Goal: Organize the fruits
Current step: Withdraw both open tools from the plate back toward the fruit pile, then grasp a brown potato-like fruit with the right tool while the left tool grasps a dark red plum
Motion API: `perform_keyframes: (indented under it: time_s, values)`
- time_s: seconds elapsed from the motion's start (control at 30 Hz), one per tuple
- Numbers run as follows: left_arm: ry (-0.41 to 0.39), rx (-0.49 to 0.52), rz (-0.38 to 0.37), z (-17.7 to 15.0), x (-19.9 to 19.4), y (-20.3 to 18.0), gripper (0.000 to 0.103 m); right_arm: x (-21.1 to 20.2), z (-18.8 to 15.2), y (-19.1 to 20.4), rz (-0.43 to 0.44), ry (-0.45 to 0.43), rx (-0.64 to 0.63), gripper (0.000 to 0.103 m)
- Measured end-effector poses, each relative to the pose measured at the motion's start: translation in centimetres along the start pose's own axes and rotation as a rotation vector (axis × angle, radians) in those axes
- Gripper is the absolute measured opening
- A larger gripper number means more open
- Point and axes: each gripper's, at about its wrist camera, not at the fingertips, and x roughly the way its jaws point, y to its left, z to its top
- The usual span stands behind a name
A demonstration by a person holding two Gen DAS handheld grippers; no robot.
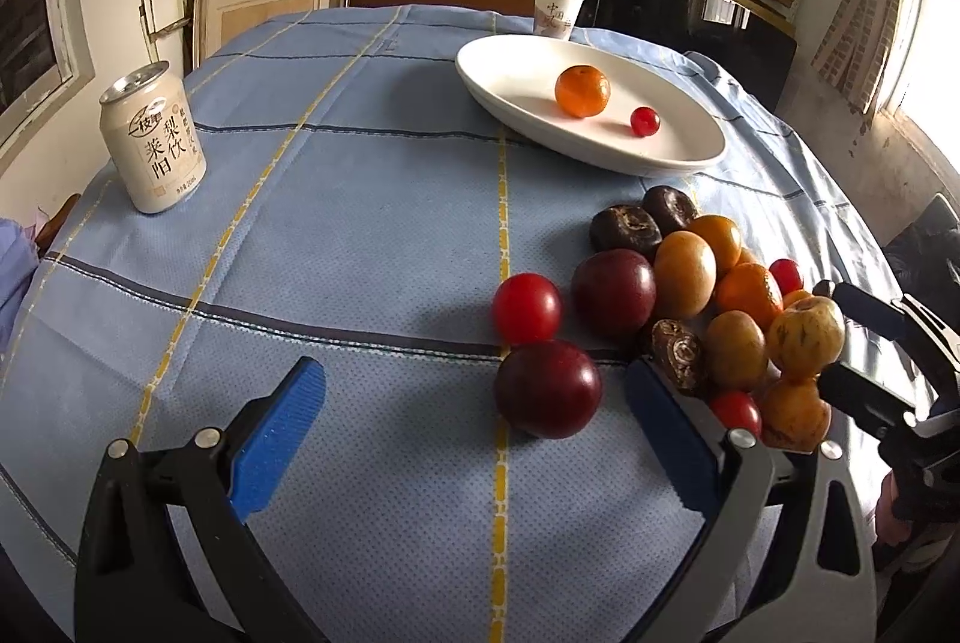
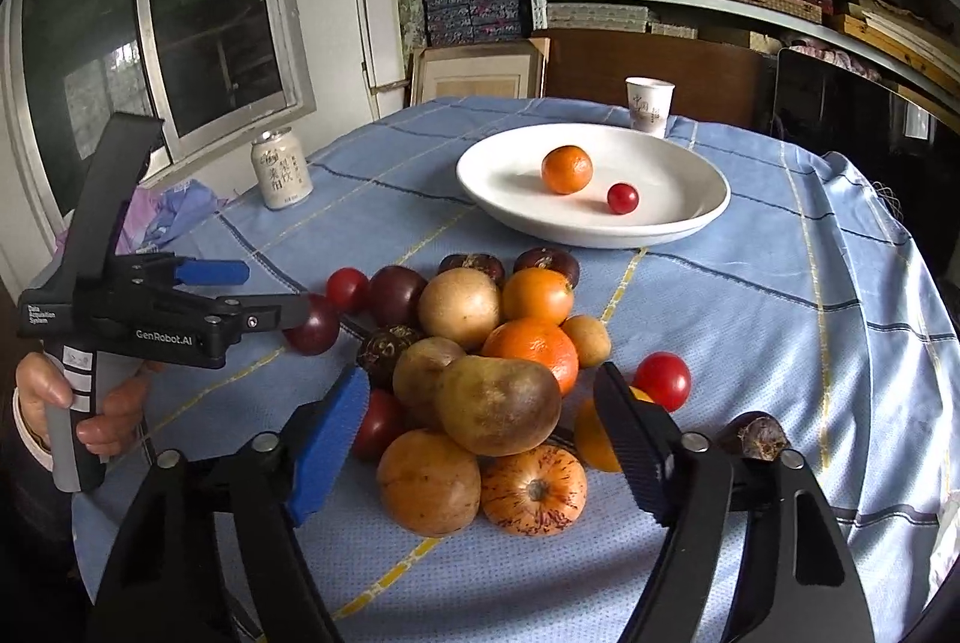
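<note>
we record a heap of mixed fruit (image 2: 498,373) on the near part of a blue checked tablecloth (image 2: 750,307): orange citrus, tan and brown-skinned round fruit, dark purple plums, small red tomatoes and a few dark wrinkled pieces, most touching one another. a large brownish fruit (image 2: 498,412) sits on top at the near side of the heap. one dark plum (image 1: 547,388) lies at the left edge of the heap, touching a red tomato (image 1: 527,307) just beyond it. farther back stands a white oval plate (image 2: 480,175) holding one orange (image 2: 566,169) and one small red tomato (image 2: 622,197), the two apart from each other. the left gripper (image 1: 474,391) is low over the cloth with its jaws spread wide; the dark plum lies between its blue pads (image 1: 276,439), nearer the right pad, and we cannot tell whether either pad touches it. a hand (image 2: 72,403) grips its handle at the far left of the right wrist view. the right gripper (image 2: 480,403) is also spread wide, its fingers flanking the near side of the heap on either side of the brownish fruit, with visible gaps. a pale drink can (image 1: 153,138) stands at the far left, a paper cup (image 1: 558,11) behind the plate. neighbouring fruit crowd close against the brownish fruit.
</note>
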Motion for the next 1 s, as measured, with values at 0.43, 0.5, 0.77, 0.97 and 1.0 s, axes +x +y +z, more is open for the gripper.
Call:
perform_keyframes:
  time_s: [0.43,0.5,0.77,0.97,1.0]
  values:
    - [0.015,-0.005,-0.006,-0.2,0.1,0.2,0.099,0.9,0.0,-0.3,0.003,0.039,0.02,0.065]
    - [0.018,-0.005,-0.005,-0.2,0.2,0.1,0.099,1.1,-0.1,-0.2,0.005,0.051,0.02,0.057]
    - [0.029,-0.01,-0.01,-0.2,0.5,0.3,0.099,1.0,-0.1,-1.2,0.028,0.037,0.073,0.046]
    - [0.046,0.037,-0.069,-0.4,0.9,-0.5,0.097,-0.8,0.3,-1.6,0.031,-0.063,0.098,0.046]
    - [0.051,0.043,-0.074,-0.4,1.0,-0.6,0.09,-0.9,0.4,-1.6,0.029,-0.064,0.098,0.046]
